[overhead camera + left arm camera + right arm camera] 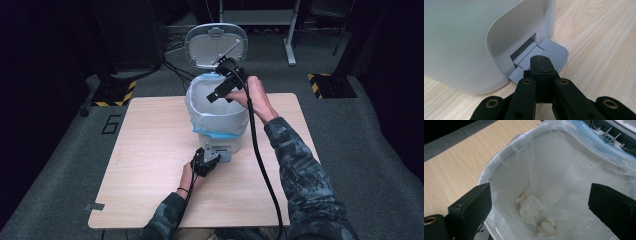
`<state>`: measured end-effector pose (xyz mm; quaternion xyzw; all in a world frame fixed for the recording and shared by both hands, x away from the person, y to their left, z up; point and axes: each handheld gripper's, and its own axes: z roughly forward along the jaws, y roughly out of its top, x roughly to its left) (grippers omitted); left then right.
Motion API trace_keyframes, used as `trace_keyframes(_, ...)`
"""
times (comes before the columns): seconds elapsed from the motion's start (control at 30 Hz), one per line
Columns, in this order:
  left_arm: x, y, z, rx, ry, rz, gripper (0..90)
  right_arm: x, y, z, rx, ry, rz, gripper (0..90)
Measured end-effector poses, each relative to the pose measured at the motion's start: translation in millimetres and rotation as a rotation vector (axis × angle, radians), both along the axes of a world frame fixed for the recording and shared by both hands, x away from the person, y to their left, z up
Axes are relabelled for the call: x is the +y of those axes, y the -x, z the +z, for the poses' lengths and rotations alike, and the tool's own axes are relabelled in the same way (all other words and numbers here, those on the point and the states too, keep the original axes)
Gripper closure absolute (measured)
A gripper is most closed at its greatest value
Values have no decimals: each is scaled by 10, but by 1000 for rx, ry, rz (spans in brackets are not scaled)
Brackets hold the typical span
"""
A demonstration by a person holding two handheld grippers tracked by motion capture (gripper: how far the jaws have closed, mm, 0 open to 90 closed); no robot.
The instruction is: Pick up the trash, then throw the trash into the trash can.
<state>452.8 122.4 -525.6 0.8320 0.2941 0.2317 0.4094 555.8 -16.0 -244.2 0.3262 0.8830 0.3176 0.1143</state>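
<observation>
Left gripper [541, 65], fingers pressed together, bears on the bin's pedal [550, 53]; right gripper [540, 202], fingers spread and empty, hangs directly above the crumpled tissue [530, 208] in the bin [218, 107].

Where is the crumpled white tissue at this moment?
In the right gripper view, the crumpled tissue lies at the bottom of the bag-lined bin, between and below the open right gripper.
</observation>
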Motion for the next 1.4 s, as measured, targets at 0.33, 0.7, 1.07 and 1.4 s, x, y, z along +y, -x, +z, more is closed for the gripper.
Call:
trace_keyframes(0.33,5,-1,5,8,-2,-5,900,-150,137,-26,-38,-13,16,23)
trace_keyframes(0.7,4,-6,0,5,6,-2,900,-398,375,-51,-85,-40,9,22)
trace_keyframes(1.07,6,-9,-1,6,12,1,900,-687,567,-177,-112,-60,-23,26)
trace_keyframes(1.4,7,-10,-2,6,14,2,900,-914,688,-353,-133,-75,-46,30)
